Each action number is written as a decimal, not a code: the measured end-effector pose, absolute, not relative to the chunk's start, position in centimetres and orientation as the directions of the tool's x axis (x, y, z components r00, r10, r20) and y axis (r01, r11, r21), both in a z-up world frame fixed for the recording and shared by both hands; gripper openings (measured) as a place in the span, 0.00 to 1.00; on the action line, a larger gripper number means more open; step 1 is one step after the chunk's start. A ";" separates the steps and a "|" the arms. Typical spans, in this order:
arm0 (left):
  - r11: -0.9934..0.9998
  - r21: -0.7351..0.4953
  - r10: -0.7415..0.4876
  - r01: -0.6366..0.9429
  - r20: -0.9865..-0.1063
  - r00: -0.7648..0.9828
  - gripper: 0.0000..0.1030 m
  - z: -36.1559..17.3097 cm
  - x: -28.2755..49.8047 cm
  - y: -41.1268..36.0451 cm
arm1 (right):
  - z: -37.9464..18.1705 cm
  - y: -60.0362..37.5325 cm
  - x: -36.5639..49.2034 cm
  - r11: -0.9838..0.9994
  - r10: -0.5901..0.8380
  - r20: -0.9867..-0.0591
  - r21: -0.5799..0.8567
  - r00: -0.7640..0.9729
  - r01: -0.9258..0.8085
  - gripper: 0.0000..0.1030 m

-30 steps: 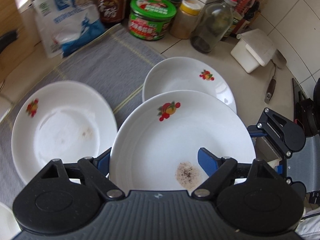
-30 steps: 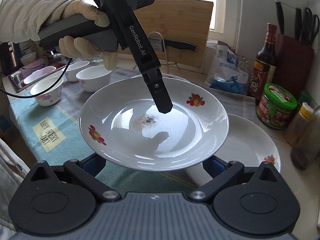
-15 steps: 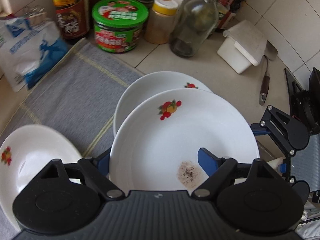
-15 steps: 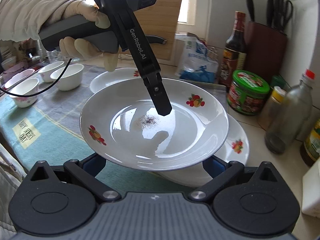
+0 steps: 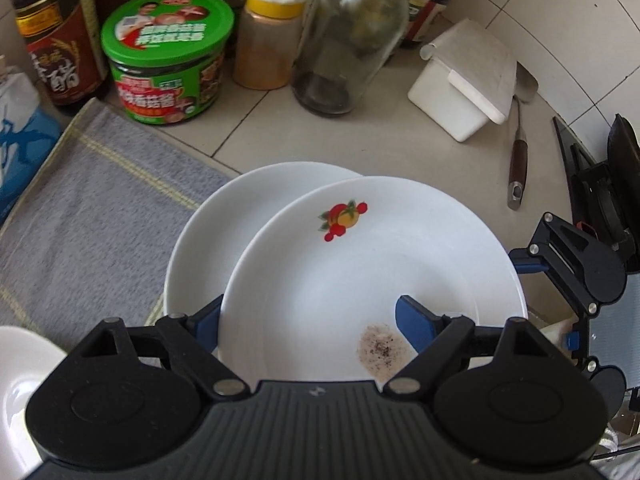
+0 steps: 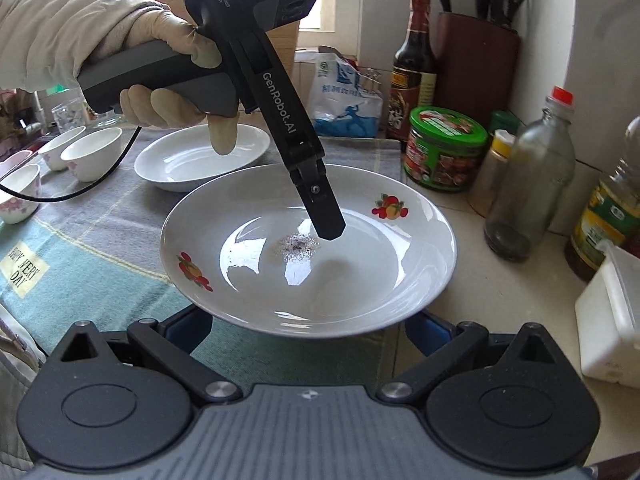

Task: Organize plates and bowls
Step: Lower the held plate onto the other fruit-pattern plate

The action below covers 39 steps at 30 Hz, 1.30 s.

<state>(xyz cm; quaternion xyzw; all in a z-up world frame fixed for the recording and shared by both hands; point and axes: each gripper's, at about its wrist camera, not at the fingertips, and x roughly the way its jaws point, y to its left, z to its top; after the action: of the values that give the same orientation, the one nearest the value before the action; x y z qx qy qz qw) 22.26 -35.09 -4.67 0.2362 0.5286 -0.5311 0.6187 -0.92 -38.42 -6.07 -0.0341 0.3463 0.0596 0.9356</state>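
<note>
My left gripper (image 5: 310,314) is shut on the rim of a white plate with a fruit print and a dark speck patch (image 5: 360,264), one finger (image 5: 416,320) inside it, one under it. It holds the plate above a second white plate (image 5: 224,224) on the counter. In the right wrist view the held plate (image 6: 360,280) fills the middle, with the left gripper's finger (image 6: 324,216) in it. My right gripper (image 6: 308,326) sits open below the plate's near rim, not gripping it. A third plate (image 6: 192,160) and small bowls (image 6: 94,152) lie further left on the cloth.
Along the back wall stand a green-lidded tub (image 5: 168,60), a dark sauce bottle (image 5: 56,36), a yellow-capped jar (image 5: 268,36) and a glass bottle (image 5: 352,36). A white box (image 5: 468,80) and a wooden-handled tool (image 5: 518,160) lie right. A grey cloth (image 5: 92,208) covers the left counter.
The left gripper has carried the held plate to the right, over the second plate. The plate on the cloth has slid out of the left wrist view. The right gripper moved along.
</note>
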 end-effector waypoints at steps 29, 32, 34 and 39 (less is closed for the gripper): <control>0.311 -0.228 -0.363 0.923 -0.926 -0.106 0.85 -7.0 23.1 -37.8 | -6.3 -38.9 -0.3 0.995 0.087 -0.668 0.018 0.739 -0.101 1.00; 0.302 -0.210 -0.352 0.930 -0.931 -0.096 0.85 -6.9 23.2 -38.1 | -6.3 -39.0 -0.4 0.995 0.091 -0.664 0.026 0.743 -0.098 1.00; 0.299 -0.198 -0.343 0.934 -0.935 -0.088 0.86 -6.9 23.1 -38.3 | -6.2 -39.1 -0.4 0.995 0.094 -0.660 0.033 0.745 -0.096 1.00; 0.289 -0.184 -0.332 0.939 -0.940 -0.082 0.86 -7.0 23.0 -38.7 | -6.2 -39.1 -0.5 0.994 0.098 -0.656 0.036 0.748 -0.099 1.00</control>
<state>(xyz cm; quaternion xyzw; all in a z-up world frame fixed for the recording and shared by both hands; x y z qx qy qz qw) 23.00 -38.68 -6.96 0.2917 0.5202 -0.5198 0.6117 -0.45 -39.12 -6.21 -0.0004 0.3509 0.0527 0.9349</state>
